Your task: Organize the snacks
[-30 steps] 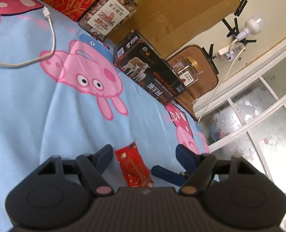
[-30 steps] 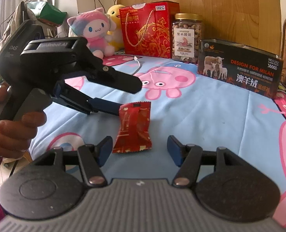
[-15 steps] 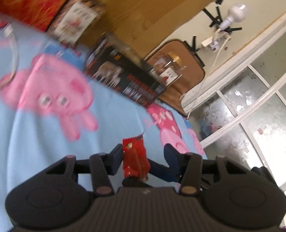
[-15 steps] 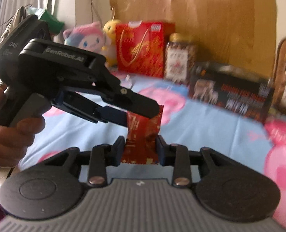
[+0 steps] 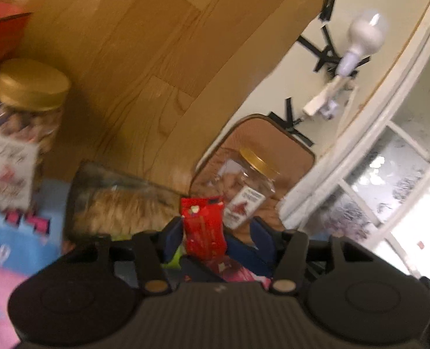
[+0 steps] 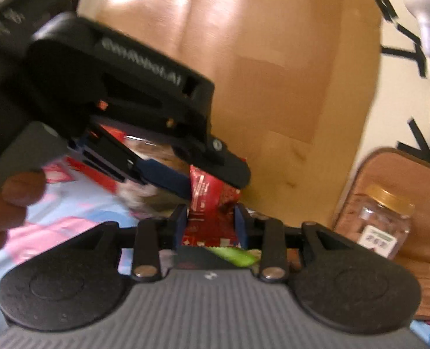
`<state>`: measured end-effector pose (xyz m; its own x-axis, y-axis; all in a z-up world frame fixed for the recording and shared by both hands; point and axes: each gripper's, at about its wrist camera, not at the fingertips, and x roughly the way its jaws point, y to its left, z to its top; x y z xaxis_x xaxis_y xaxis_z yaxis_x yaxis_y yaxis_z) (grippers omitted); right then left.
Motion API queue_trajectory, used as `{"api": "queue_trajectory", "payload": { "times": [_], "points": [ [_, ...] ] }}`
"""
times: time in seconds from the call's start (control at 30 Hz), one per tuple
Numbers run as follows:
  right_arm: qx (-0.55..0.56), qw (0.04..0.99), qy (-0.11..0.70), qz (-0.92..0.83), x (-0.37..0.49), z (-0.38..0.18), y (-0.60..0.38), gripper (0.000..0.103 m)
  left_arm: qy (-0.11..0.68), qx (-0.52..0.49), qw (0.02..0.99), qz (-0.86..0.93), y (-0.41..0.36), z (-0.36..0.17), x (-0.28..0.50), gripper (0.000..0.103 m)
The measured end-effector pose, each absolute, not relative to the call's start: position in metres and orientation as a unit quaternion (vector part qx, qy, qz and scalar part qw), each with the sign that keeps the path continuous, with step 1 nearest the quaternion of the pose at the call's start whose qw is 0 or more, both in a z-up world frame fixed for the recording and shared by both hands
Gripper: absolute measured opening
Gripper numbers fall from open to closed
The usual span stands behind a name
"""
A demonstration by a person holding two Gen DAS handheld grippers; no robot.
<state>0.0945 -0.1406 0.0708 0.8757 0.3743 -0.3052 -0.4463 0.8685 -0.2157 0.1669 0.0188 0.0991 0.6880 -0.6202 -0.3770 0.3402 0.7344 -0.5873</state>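
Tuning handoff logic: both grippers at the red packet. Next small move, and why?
Probably back the left gripper off the red packet. The right gripper pinches its lower end, while the left wrist view shows a gap beside the packet, so the left likely isn't gripping.

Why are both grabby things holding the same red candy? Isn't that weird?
It is a little odd. The right hand-held gripper is shut on the red snack packet, lifted off the bed, while the left hand-held gripper reaches across to its top end. Whether the left one actually pinches it is unclear. The packet looks undamaged, and nothing has spilled.
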Motion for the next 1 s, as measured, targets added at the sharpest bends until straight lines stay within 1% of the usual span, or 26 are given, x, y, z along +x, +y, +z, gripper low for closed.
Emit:
{"api": "queue_trajectory", "payload": {
  "times": [0.03, 0.07, 0.1, 0.13, 0.27, 0.3, 0.4, 0.43, 0.5, 0.6, 0.67, 0.73, 0.87, 1.0],
  "points": [
    [-0.143, 0.960, 0.135, 0.201, 0.106, 0.066, -0.145, 0.042, 0.291, -0.242, 0.888, -0.261, 0.012, 0.095, 0.178, 0.061],
    [-0.144, 0.960, 0.145, 0.190, 0.117, 0.061, -0.150, 0.044, 0.297, -0.240, 0.890, -0.249, 0.006, 0.090, 0.187, 0.062],
    [-0.143, 0.961, 0.158, 0.177, 0.126, 0.056, -0.154, 0.051, 0.305, -0.237, 0.891, -0.238, 0.002, 0.085, 0.195, 0.062],
    [-0.137, 0.962, 0.169, 0.164, 0.131, 0.051, -0.159, 0.054, 0.314, -0.235, 0.891, -0.228, -0.001, 0.080, 0.202, 0.062],
    [-0.082, 0.971, 0.162, 0.153, 0.122, 0.050, -0.182, 0.059, 0.319, -0.241, 0.887, -0.233, -0.001, 0.067, 0.197, 0.063],
    [-0.067, 0.974, 0.158, 0.150, 0.115, 0.051, -0.187, 0.059, 0.315, -0.236, 0.890, -0.232, 0.001, 0.066, 0.192, 0.064],
    [-0.005, 0.974, 0.167, 0.153, 0.099, 0.049, -0.193, 0.060, 0.301, -0.219, 0.901, -0.225, 0.006, 0.071, 0.172, 0.074],
    [0.023, 0.972, 0.170, 0.158, 0.093, 0.048, -0.196, 0.060, 0.298, -0.215, 0.903, -0.223, 0.009, 0.072, 0.165, 0.074],
    [0.065, 0.972, 0.166, 0.153, 0.078, 0.047, -0.201, 0.064, 0.293, -0.208, 0.907, -0.220, 0.014, 0.075, 0.148, 0.074],
    [0.113, 0.966, 0.174, 0.155, 0.053, 0.043, -0.202, 0.064, 0.294, -0.186, 0.916, -0.201, 0.020, 0.074, 0.117, 0.074],
    [0.127, 0.963, 0.180, 0.154, 0.036, 0.040, -0.200, 0.064, 0.296, -0.161, 0.924, -0.179, 0.018, 0.069, 0.097, 0.074],
    [0.139, 0.959, 0.193, 0.154, 0.026, 0.036, -0.201, 0.064, 0.300, -0.140, 0.930, -0.158, 0.018, 0.063, 0.076, 0.078],
    [0.146, 0.951, 0.227, 0.151, 0.000, 0.026, -0.196, 0.064, 0.322, -0.112, 0.934, -0.108, 0.015, 0.048, 0.042, 0.078],
    [0.151, 0.946, 0.245, 0.150, -0.020, 0.018, -0.191, 0.064, 0.330, -0.106, 0.934, -0.082, 0.018, 0.037, 0.015, 0.078]
  ]
}}
